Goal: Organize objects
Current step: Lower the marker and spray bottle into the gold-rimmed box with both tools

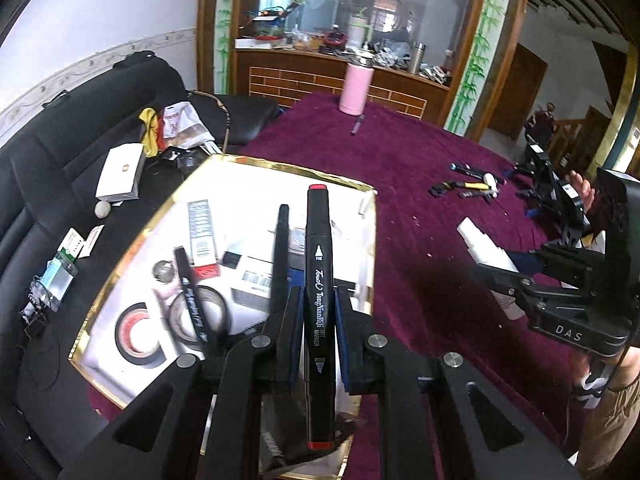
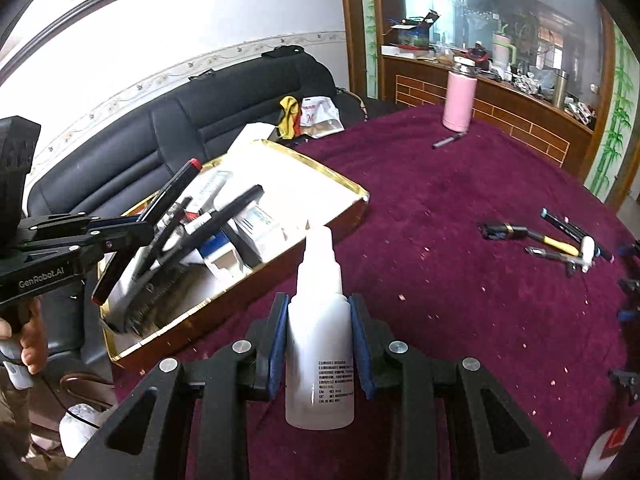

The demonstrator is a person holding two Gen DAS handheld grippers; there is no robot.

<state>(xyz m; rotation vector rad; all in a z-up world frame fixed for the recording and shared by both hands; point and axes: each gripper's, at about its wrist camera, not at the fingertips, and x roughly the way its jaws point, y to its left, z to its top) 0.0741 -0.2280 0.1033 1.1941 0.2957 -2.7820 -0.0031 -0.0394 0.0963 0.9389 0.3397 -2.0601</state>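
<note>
My left gripper [image 1: 318, 296] is shut on a black marker with red ends [image 1: 319, 264], which points away along the fingers. It hangs over a gold-rimmed open box [image 1: 304, 174] holding tape rolls, pens and small cartons. In the right wrist view the same left gripper [image 2: 140, 224] holds the marker [image 2: 168, 196] tilted above the box [image 2: 248, 292]. The right gripper [image 2: 320, 316] is shut on a white plastic bottle [image 2: 320, 340], upright between the blue pads, just right of the box over the purple cloth. From the left wrist view, the right gripper [image 1: 504, 276] and its bottle [image 1: 484, 246] show at the right.
A pink flask [image 2: 460, 96] stands at the table's far side with a loose pen [image 2: 448, 141] beside it. Several pens and small tools [image 2: 556, 240] lie on the cloth at the right. A black sofa [image 2: 160, 128] with clutter runs behind the box. A hand [image 2: 32, 340] grips the left handle.
</note>
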